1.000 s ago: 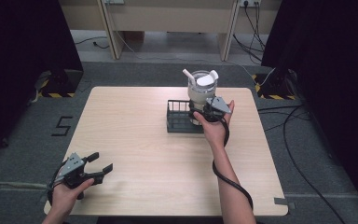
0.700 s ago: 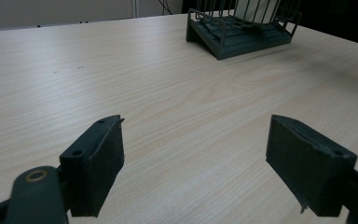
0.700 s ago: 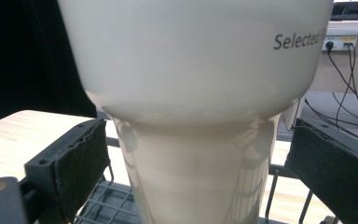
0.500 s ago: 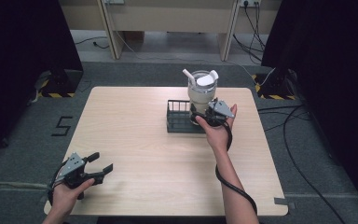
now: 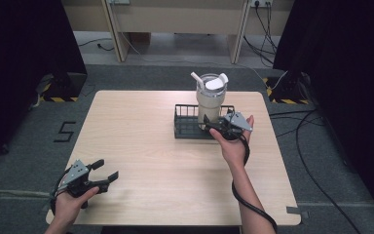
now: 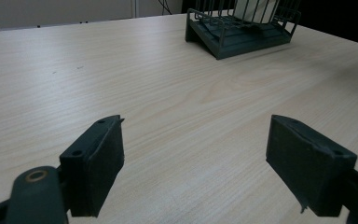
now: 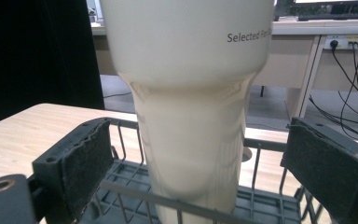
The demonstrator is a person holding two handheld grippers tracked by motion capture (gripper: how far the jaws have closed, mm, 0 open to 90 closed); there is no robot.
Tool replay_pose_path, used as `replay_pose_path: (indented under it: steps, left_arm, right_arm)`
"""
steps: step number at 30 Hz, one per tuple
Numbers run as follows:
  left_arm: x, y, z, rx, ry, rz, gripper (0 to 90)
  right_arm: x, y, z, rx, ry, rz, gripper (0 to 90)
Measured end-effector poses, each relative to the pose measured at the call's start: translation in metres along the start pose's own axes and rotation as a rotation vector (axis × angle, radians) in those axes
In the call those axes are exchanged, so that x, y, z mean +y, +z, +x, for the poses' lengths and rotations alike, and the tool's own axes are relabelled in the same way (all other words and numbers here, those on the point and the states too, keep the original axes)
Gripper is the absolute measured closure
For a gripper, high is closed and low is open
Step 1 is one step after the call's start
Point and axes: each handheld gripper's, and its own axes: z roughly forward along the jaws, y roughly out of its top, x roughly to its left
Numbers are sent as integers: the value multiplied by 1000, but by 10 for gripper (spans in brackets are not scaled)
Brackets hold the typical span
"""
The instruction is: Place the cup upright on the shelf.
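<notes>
Partly cropped tumbler (image 7: 191,107) (lid (image 5: 216,84) unclear)

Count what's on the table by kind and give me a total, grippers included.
Tumbler: 1
Wire rack: 1
Grippers: 2, left gripper and right gripper
Total: 4

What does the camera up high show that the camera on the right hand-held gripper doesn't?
Seen from the high view alone: the whole table, both forearms, the left hand-held gripper open near the table's front left corner, and the tumbler's lid and straw. Seen from the right gripper view alone: printed lettering on the cream tumbler and the right hand-held gripper with its jaws open on either side of the tumbler, apart from it. Both share the tumbler standing in the dark wire rack.
</notes>
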Motion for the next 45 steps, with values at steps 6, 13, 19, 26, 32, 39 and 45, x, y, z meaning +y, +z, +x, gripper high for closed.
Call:
replay_pose_path:
  steps: [6,13,19,26,32,39,45]
  left_arm:
    - [0,0,0,0,2,1,184]
    - [0,0,0,0,3,3,184]
    - [-1,0,-1,1,3,4,184]
    - [-1,0,-1,2,3,4,184]
    - [-1,0,-1,3,2,4,183]
    - [-1,0,-1,4,2,5,183]
    - [-1,0,-1,5,2,5,183]
  right_arm:
    - [-1,-16,-2,4,-5,-3,82]
    - [-9,-37,-4,8,-5,1,86]
    - [-15,-53,-5,13,-5,4,87]
    - [-22,-66,-6,4,-1,16,88]
    - [-30,-77,-10,-5,4,26,90]
    - [-37,-89,-15,-19,3,34,93]
    - [-44,-99,-20,-38,4,42,95]
